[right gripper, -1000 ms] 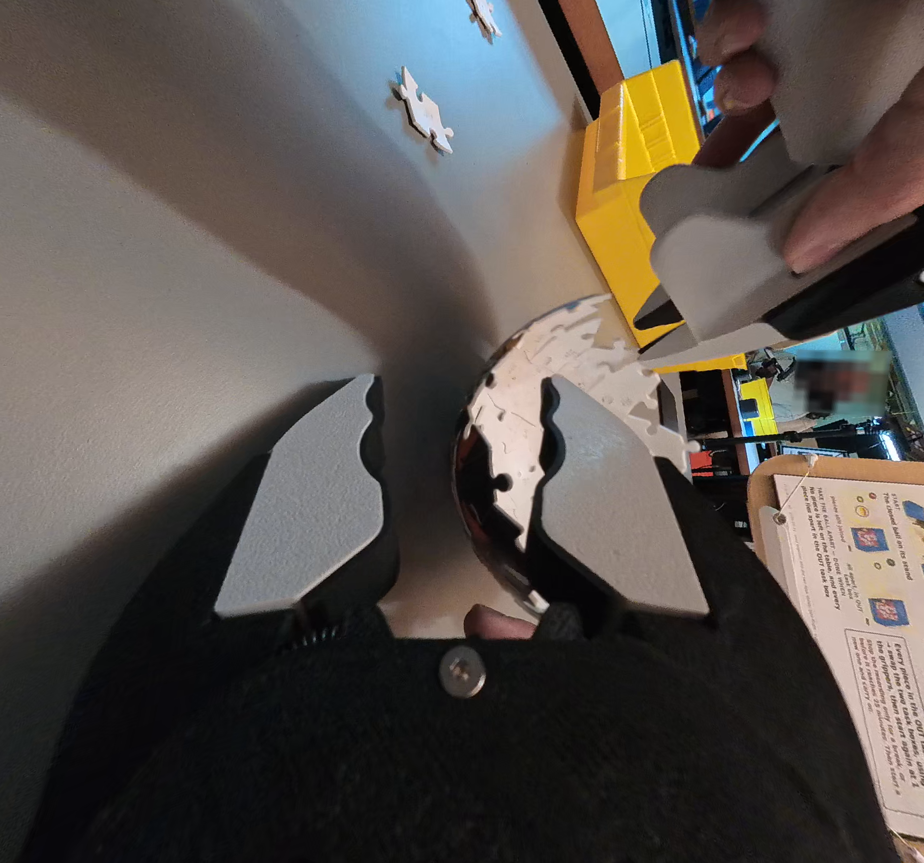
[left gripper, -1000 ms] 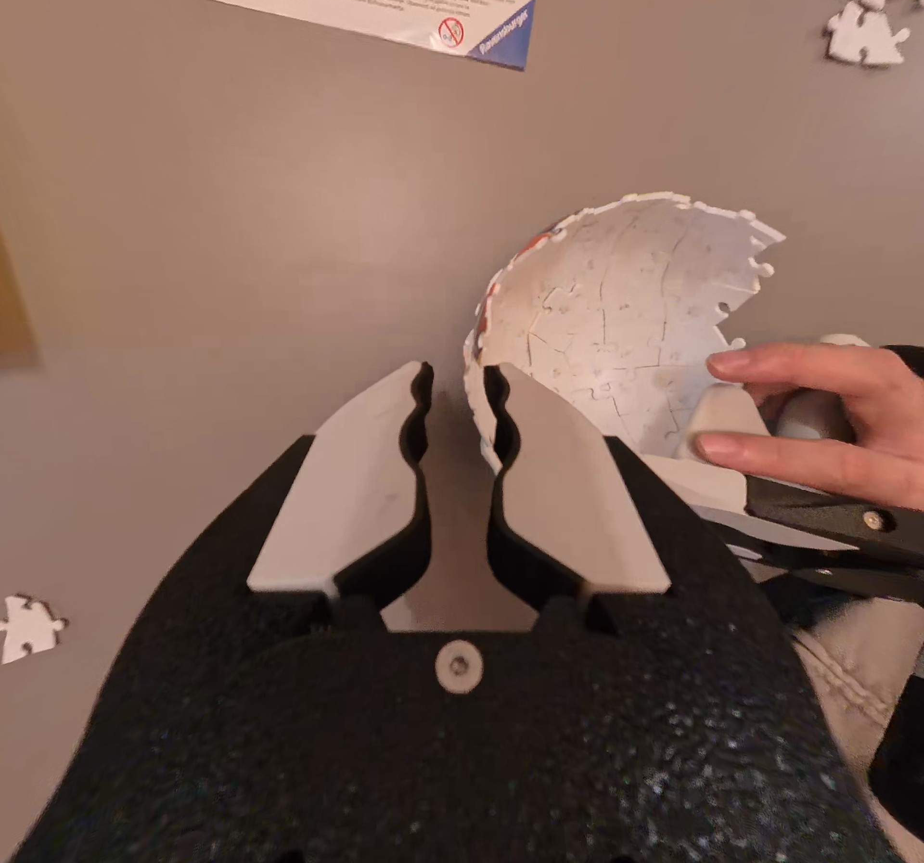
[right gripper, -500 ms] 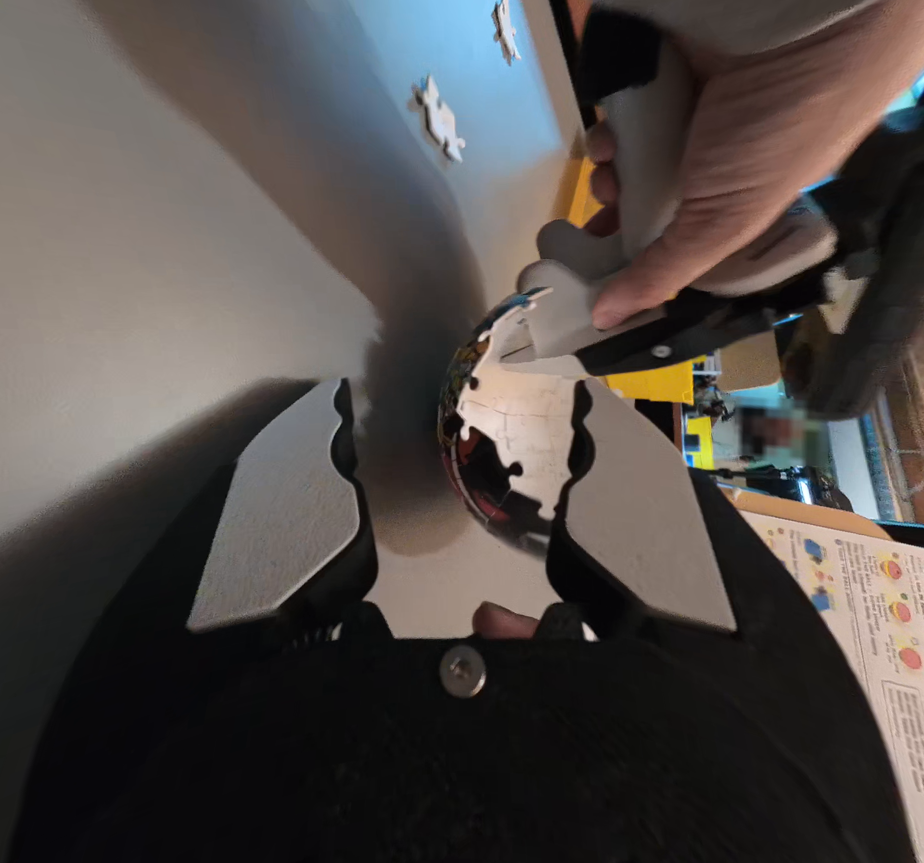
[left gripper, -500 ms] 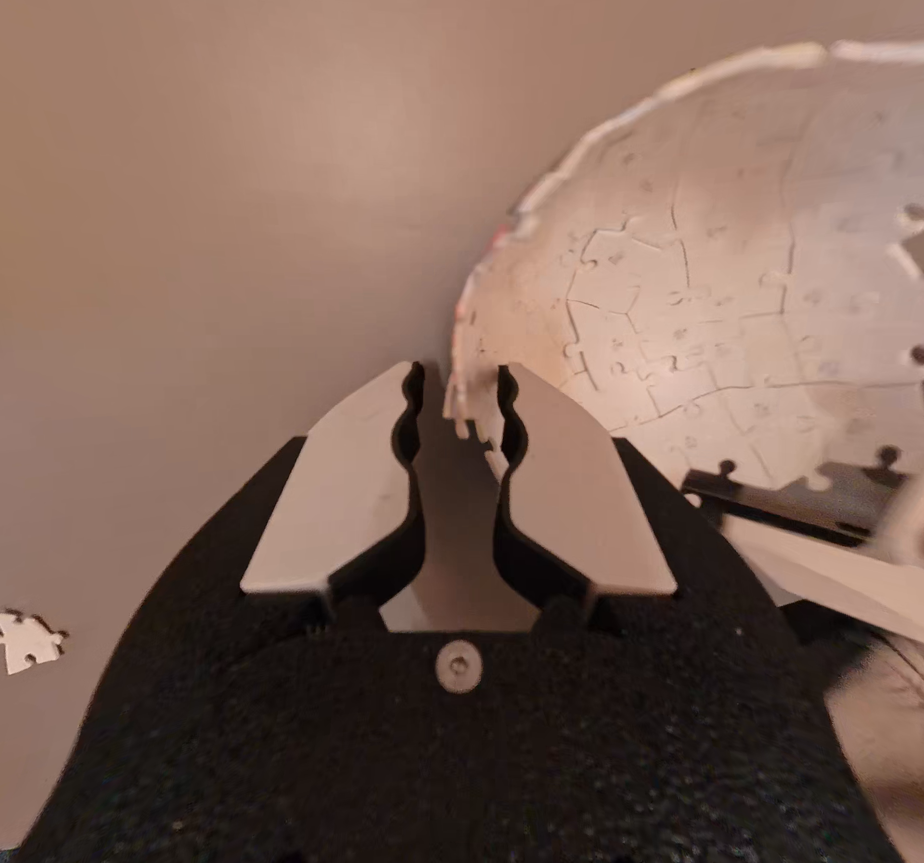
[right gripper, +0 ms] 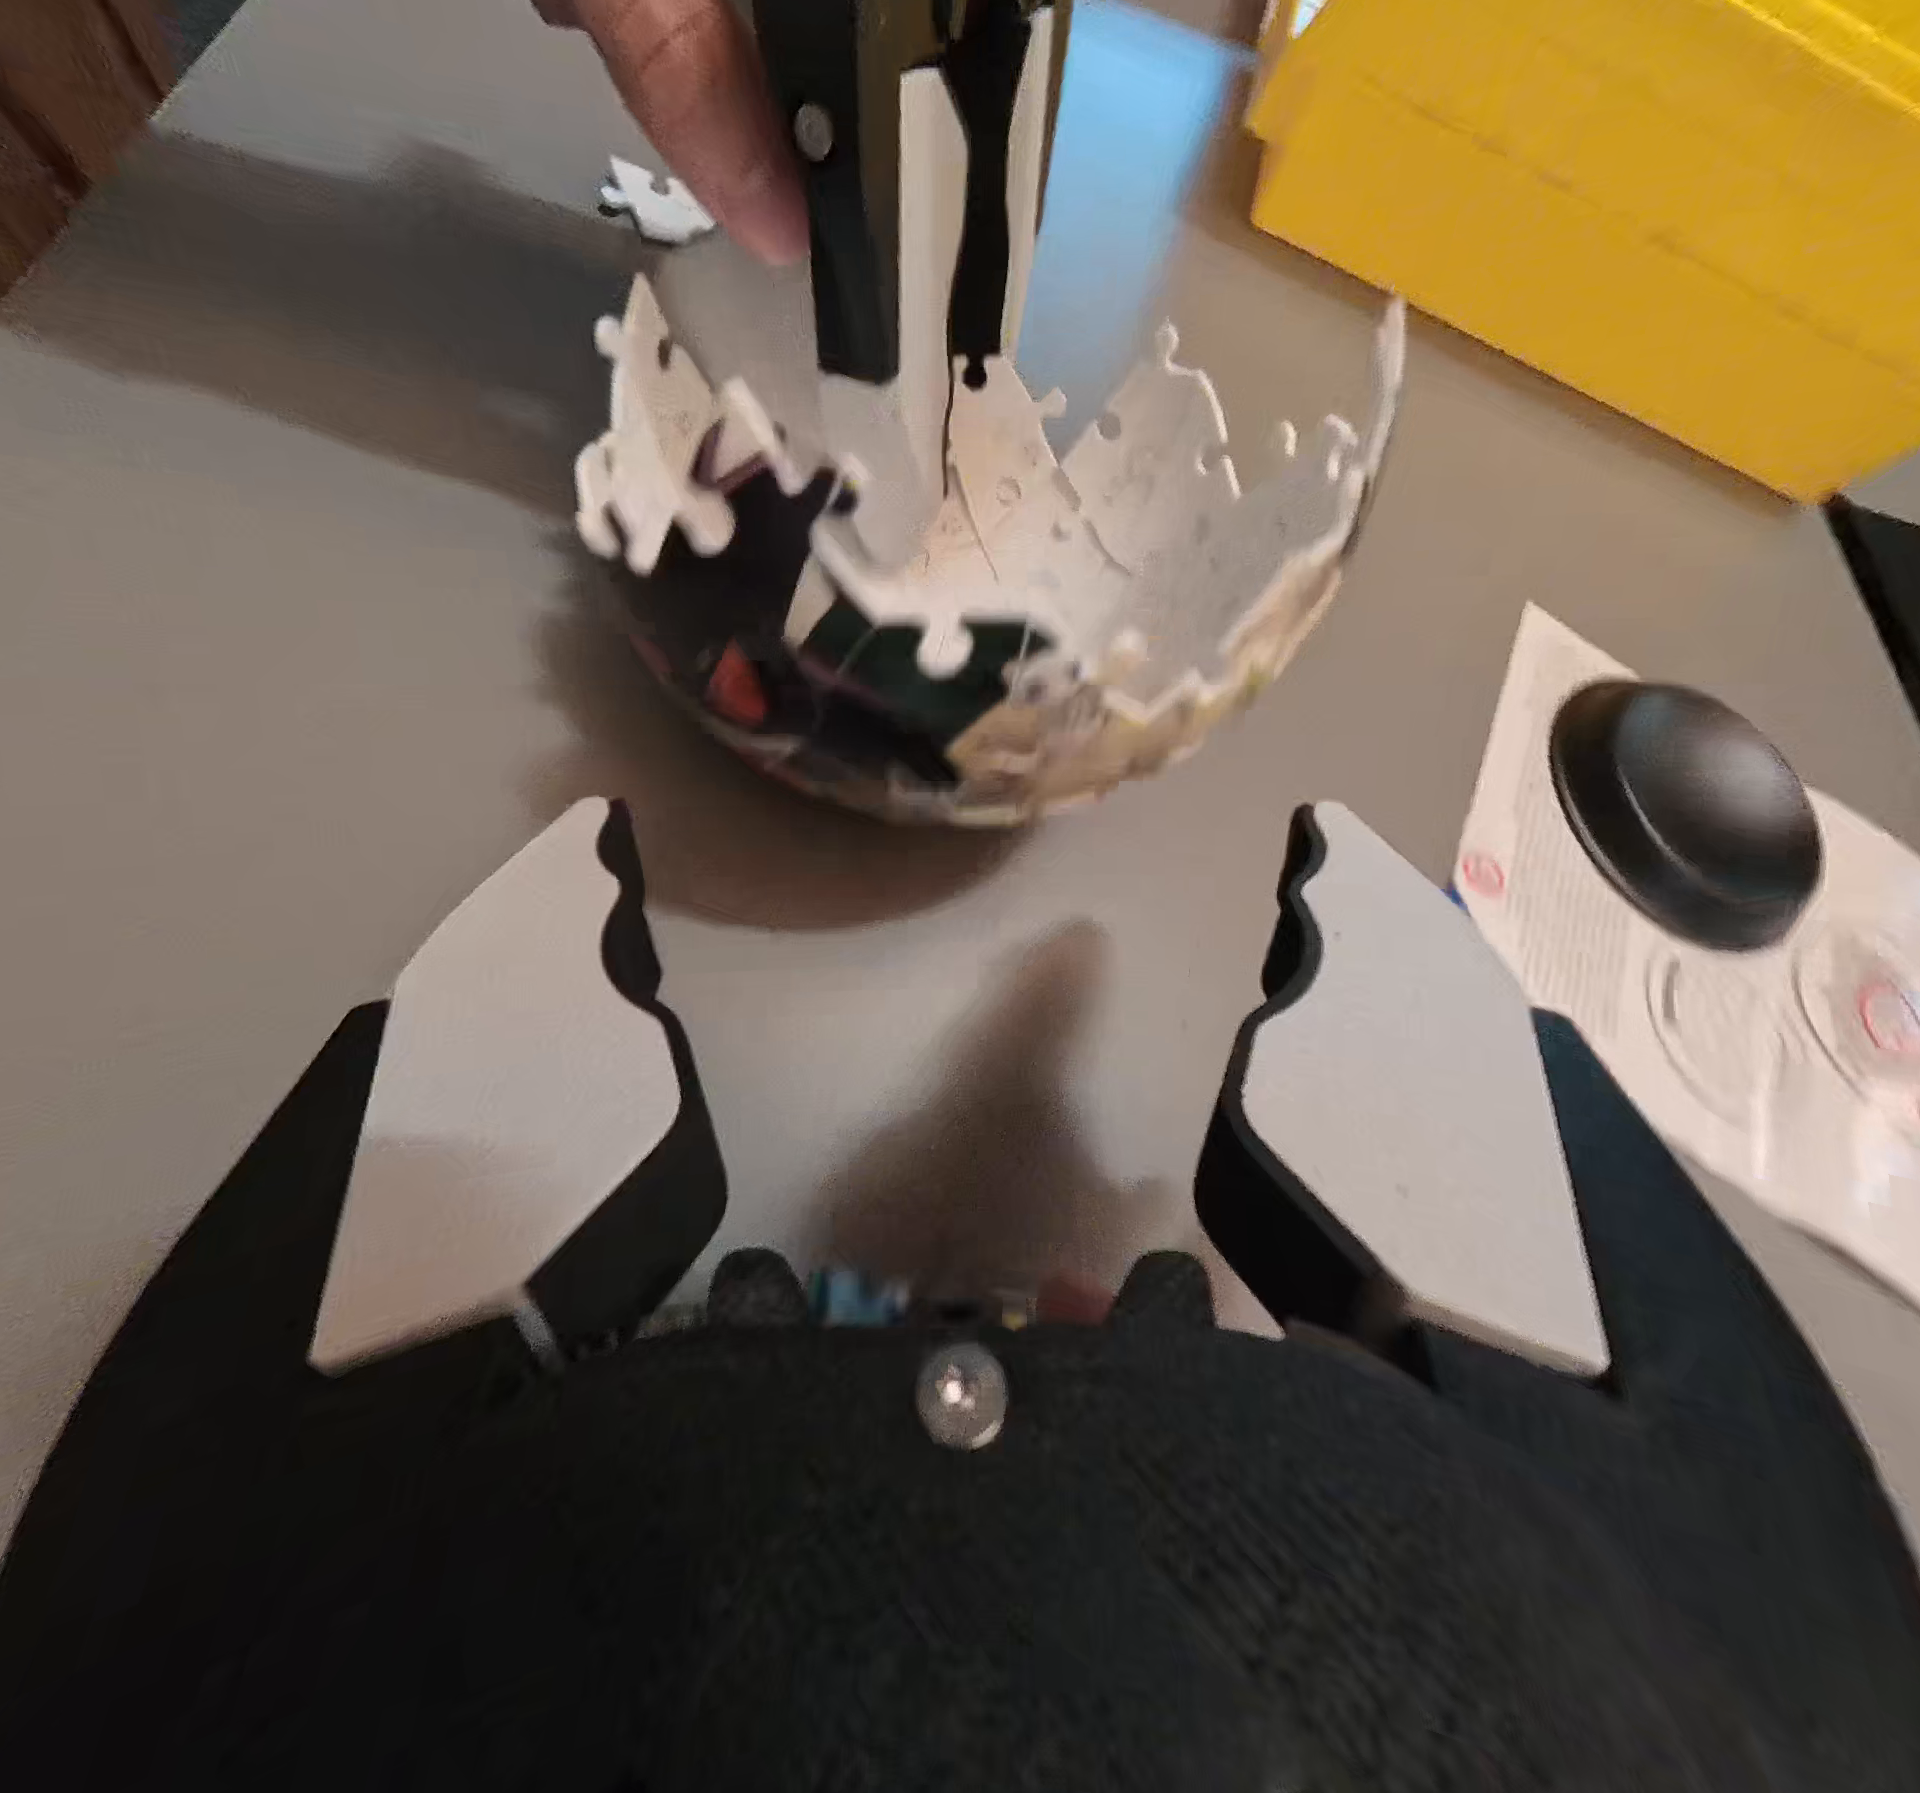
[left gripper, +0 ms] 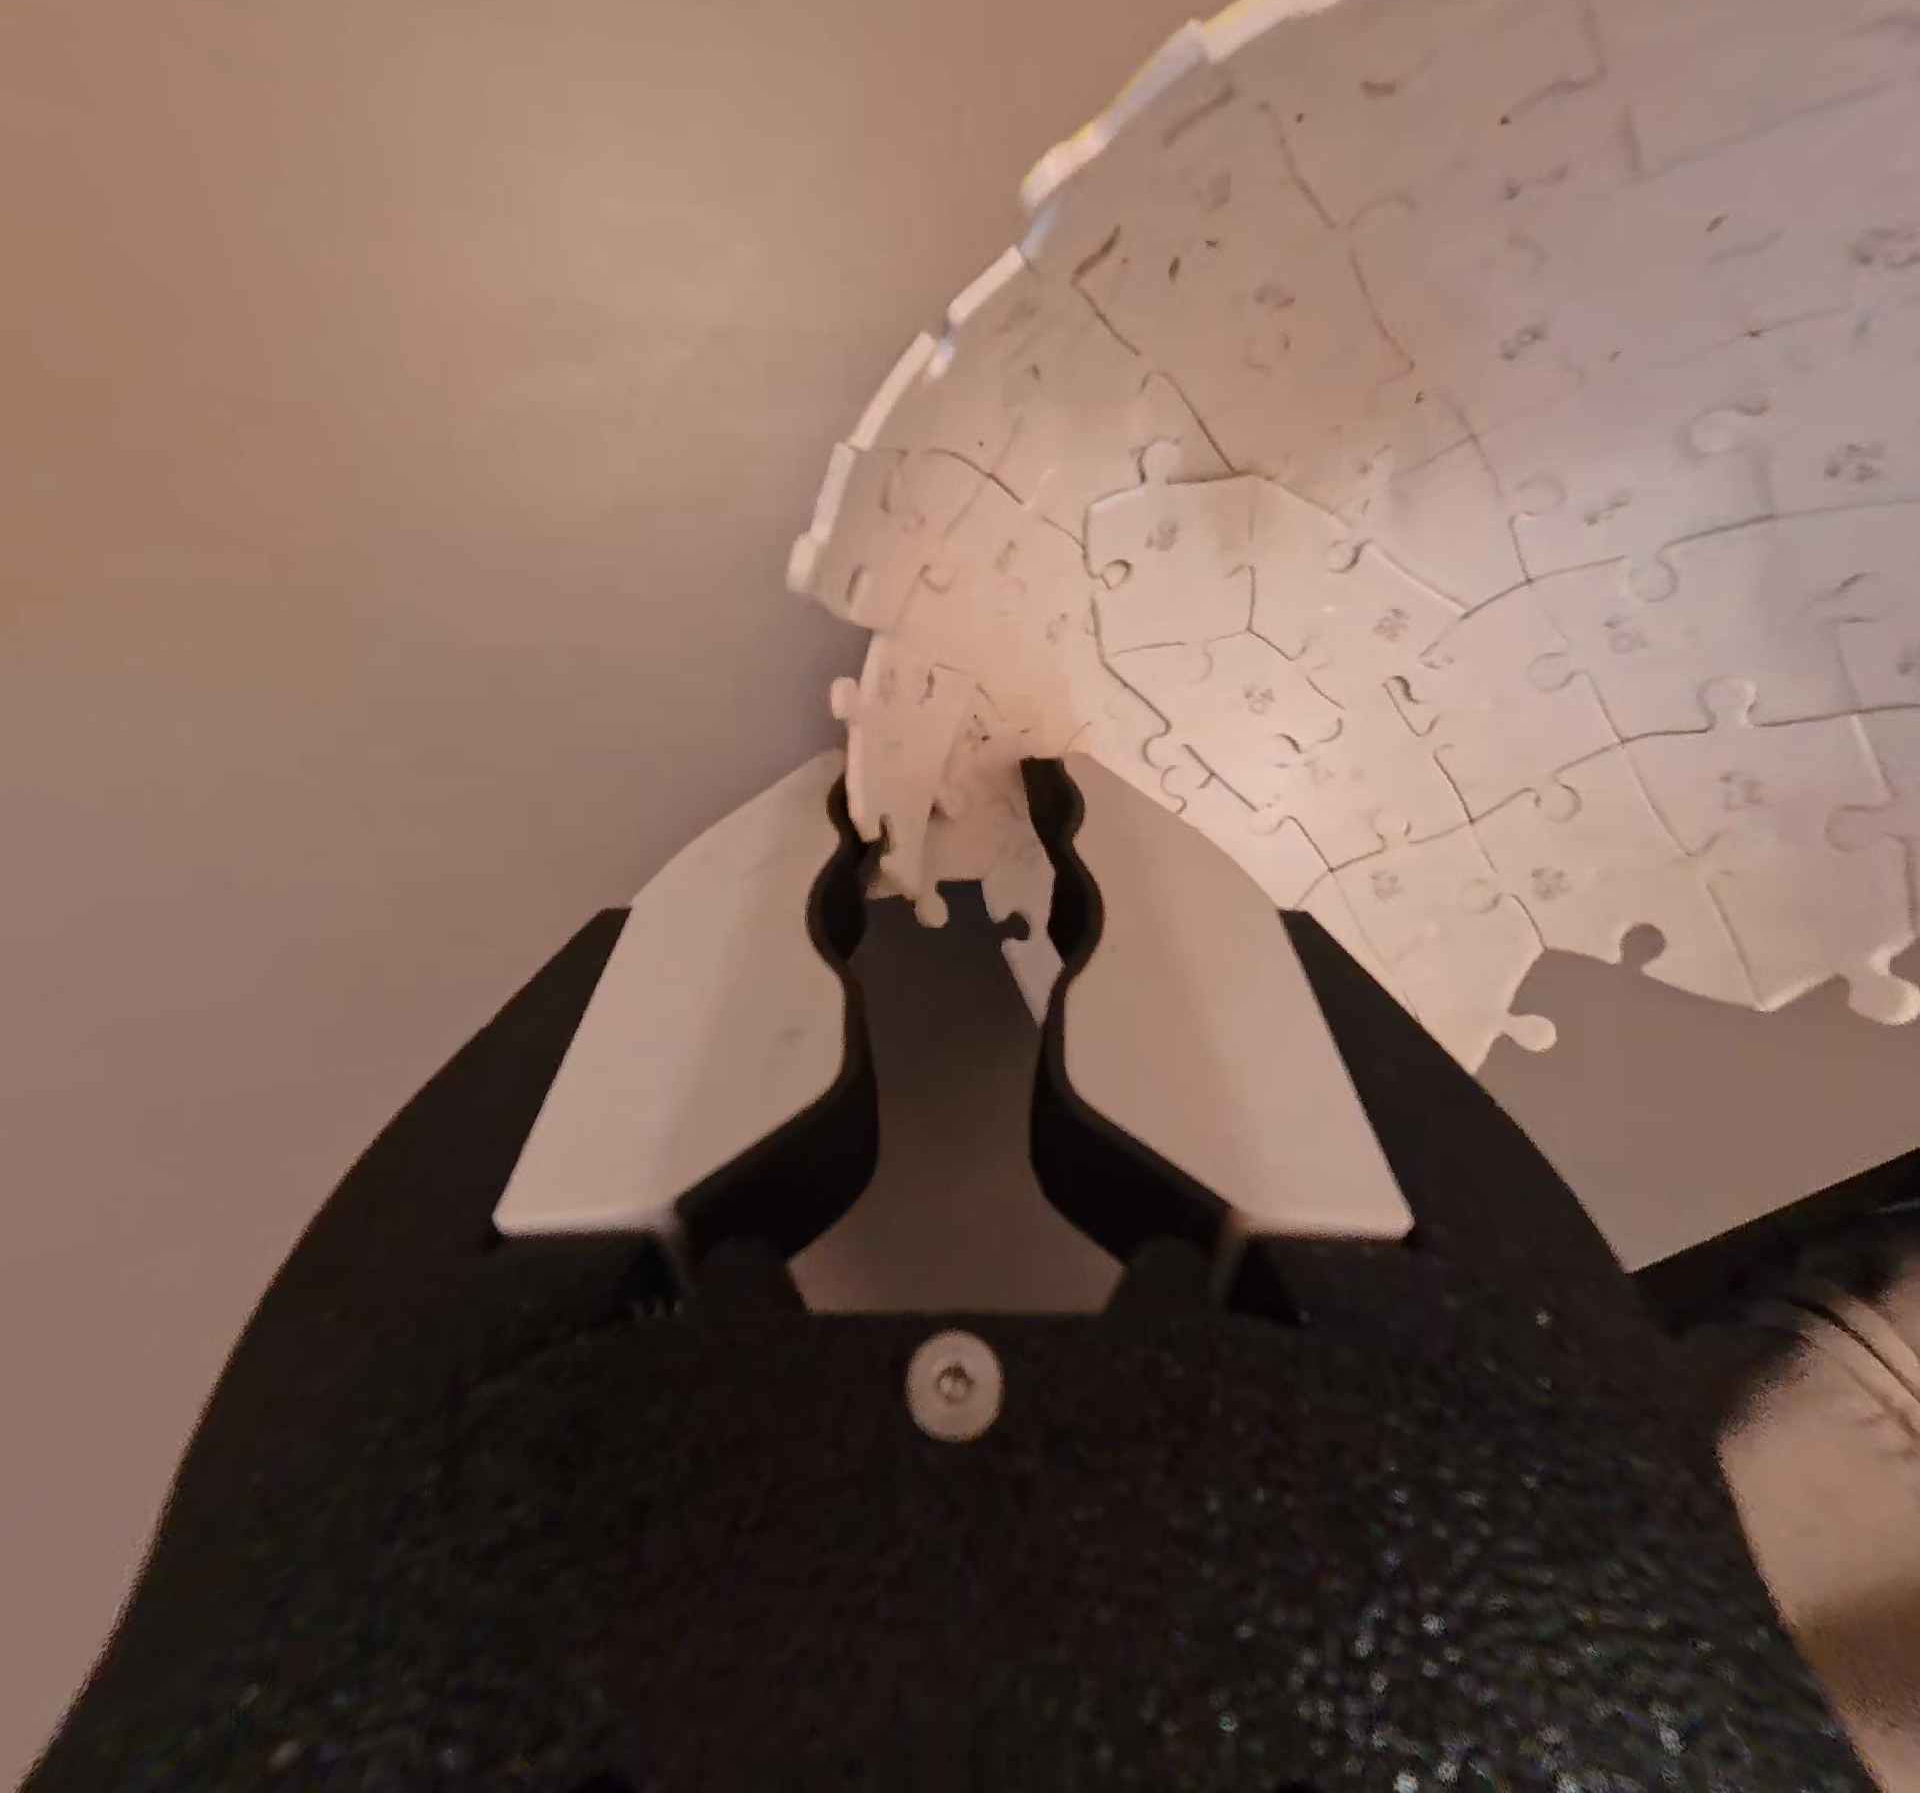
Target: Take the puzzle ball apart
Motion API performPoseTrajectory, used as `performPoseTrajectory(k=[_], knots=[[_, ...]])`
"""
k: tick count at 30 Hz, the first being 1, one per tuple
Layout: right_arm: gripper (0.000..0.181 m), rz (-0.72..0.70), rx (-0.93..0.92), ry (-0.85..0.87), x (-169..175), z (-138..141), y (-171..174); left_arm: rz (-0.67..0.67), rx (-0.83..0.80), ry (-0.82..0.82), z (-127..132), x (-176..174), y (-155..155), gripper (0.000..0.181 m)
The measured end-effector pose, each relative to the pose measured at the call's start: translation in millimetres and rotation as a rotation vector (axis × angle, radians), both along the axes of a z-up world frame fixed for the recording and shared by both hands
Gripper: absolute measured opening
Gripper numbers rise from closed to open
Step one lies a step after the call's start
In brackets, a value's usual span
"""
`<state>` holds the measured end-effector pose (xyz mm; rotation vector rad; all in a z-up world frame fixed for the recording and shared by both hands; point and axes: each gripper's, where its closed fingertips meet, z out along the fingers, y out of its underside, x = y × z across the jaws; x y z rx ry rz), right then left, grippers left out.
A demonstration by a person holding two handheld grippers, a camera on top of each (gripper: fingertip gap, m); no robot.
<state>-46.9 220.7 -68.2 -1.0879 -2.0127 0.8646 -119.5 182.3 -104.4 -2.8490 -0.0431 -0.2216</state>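
The puzzle ball, now a thin, light and breakable half shell on the grey table, is best pinched at its toothed rim, where the left gripper grips some pieces, while the right gripper waits wide open near it

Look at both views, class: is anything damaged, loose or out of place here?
Yes. The puzzle ball is only a jagged open bowl, its top gone. At its rim the left gripper pinches pieces that bend out of line. One loose puzzle piece lies apart on the table. The right gripper is open, holding nothing.
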Motion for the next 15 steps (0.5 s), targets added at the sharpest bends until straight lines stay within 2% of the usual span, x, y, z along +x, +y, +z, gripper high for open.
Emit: performPoseTrajectory(k=[3, 7, 15], knots=[[0.120, 0.084, -0.032, -0.004, -25, -1, -6, -0.010, 0.029, 0.014, 0, 0, 0, 0.031], [0.121, 0.227, 0.004, 0.017, -30, 1, -22, -0.035, 0.085, 0.074, -1, -3, 1, 0.036], [0.115, 0.267, 0.288, 0.042, -36, 7, -26, -0.059, 0.229, 0.125, -1, -11, 4, 0.055]])
